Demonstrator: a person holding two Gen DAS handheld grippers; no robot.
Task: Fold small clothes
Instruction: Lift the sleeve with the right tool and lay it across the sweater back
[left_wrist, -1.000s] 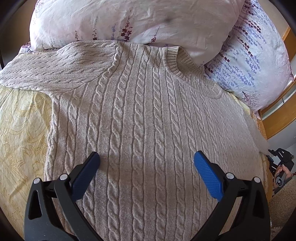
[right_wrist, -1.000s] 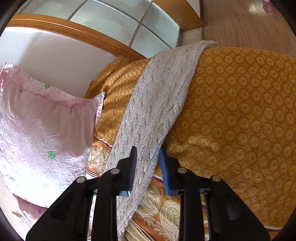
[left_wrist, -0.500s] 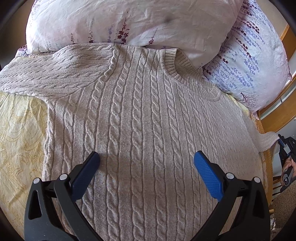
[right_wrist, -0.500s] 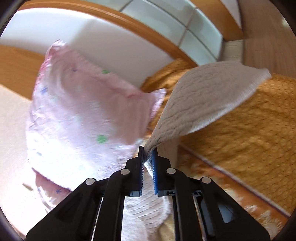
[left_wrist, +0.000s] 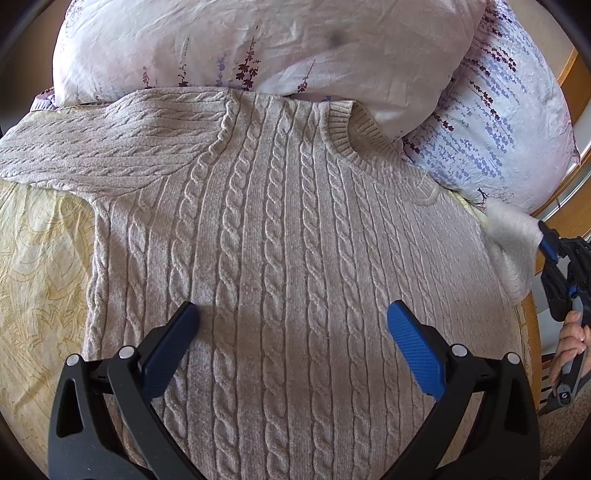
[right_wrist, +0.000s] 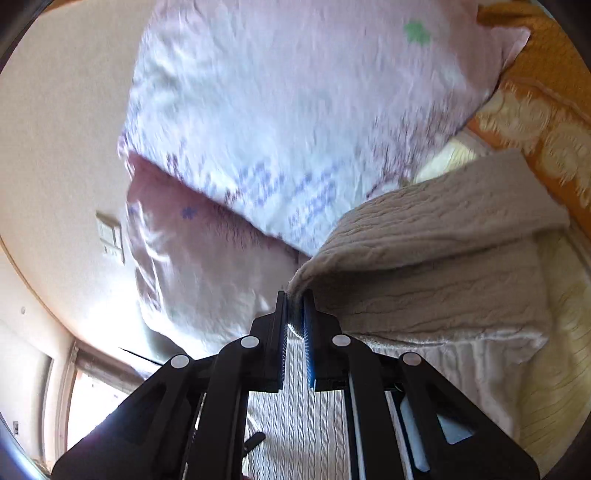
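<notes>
One sweater (left_wrist: 280, 236), cable-knit and beige, lies face up on the bed, collar (left_wrist: 354, 144) toward the two pillows (left_wrist: 258, 44) at the head. Starting at the left, its left-hand sleeve (left_wrist: 92, 147) stretches flat over the yellow sheet (left_wrist: 33, 258). The left gripper (left_wrist: 291, 328) hovers above the lower chest with its jaws spread wide and nothing between them; I cannot tell whether the tips touch the knit. Further right the body runs to the bed's edge, where the other sleeve (right_wrist: 424, 251) is lifted off the mattress. The right gripper (right_wrist: 294, 317) is clamped tight on that sleeve's end, the cuff bunched between the blue pads, and a hand (left_wrist: 570, 343) works its handle beside the bed.

The knit looks thick, soft and fairly heavy for its size. It should drape and sag rather than hold a crease, and the cables give plenty of grip, so slipping seems unlikely. A pinch near the cuff suits carrying the sleeve across the chest. For the body, I would take the hem corners or the shoulder seams, since a single pinch in the middle would only pull up a tent of wool.
</notes>
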